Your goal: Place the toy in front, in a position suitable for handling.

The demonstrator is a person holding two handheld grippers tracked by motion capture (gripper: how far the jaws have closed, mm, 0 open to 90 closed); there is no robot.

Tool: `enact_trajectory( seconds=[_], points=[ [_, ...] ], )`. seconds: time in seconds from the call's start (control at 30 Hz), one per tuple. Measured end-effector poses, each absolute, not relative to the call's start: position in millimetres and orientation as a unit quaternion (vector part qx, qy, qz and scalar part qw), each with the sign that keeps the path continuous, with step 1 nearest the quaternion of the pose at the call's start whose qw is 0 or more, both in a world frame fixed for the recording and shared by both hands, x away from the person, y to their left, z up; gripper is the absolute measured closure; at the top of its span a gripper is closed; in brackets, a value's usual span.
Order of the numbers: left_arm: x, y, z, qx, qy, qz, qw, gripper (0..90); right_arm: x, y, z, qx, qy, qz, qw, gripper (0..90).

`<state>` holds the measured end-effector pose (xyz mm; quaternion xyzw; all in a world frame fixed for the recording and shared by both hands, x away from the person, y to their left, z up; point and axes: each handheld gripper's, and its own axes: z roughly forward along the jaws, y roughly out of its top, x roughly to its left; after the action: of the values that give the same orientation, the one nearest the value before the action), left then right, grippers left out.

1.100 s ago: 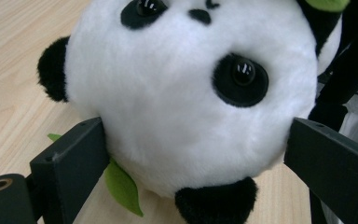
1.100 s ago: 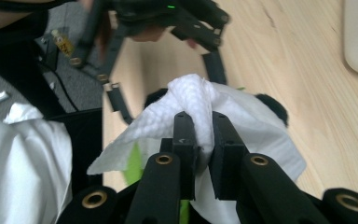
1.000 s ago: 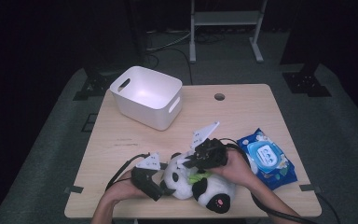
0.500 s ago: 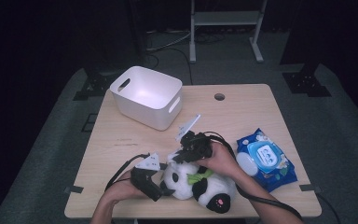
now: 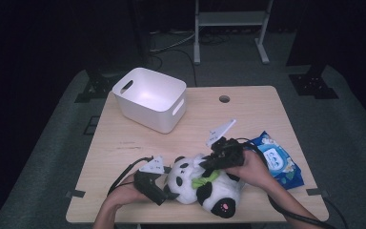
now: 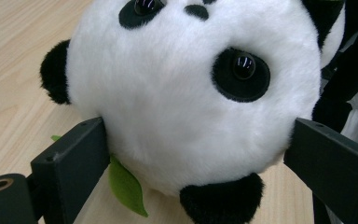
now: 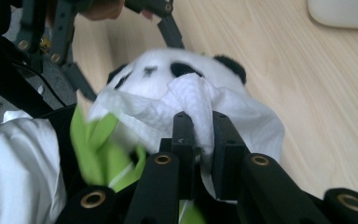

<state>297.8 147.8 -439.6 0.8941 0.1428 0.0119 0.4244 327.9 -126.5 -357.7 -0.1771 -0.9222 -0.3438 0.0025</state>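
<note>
We are clamping the left gripper (image 6: 200, 154) around the panda's head (image 6: 186, 93) to steady it while the right gripper (image 7: 200, 126), pinching a white wipe (image 7: 196, 100), is rubbing its fur.

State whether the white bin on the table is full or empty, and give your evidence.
Empty. The high view looks down into the white bin, and its bare white floor and inner walls show, with nothing inside.

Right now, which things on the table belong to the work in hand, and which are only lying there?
In use:
- panda, its head clamped by the left gripper
- wipe, pinched in the right gripper against the panda

Lying about:
- white bin
- blue wipes pack
</note>
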Motion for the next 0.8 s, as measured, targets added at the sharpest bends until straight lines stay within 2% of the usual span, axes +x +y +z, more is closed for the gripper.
enact_trajectory(
  seconds=[0.43, 0.8],
  points=[
    [298, 148, -439, 0.894, 0.143, 0.019, 0.423, 5.6, 278, -181, -358, -0.189, -0.907, -0.377, -0.008, 79.7],
    [298, 146, -439, 0.893, 0.144, 0.02, 0.426, 5.6, 255, -198, -377, -0.202, -0.899, -0.388, -0.003, 79.3]
  ],
)
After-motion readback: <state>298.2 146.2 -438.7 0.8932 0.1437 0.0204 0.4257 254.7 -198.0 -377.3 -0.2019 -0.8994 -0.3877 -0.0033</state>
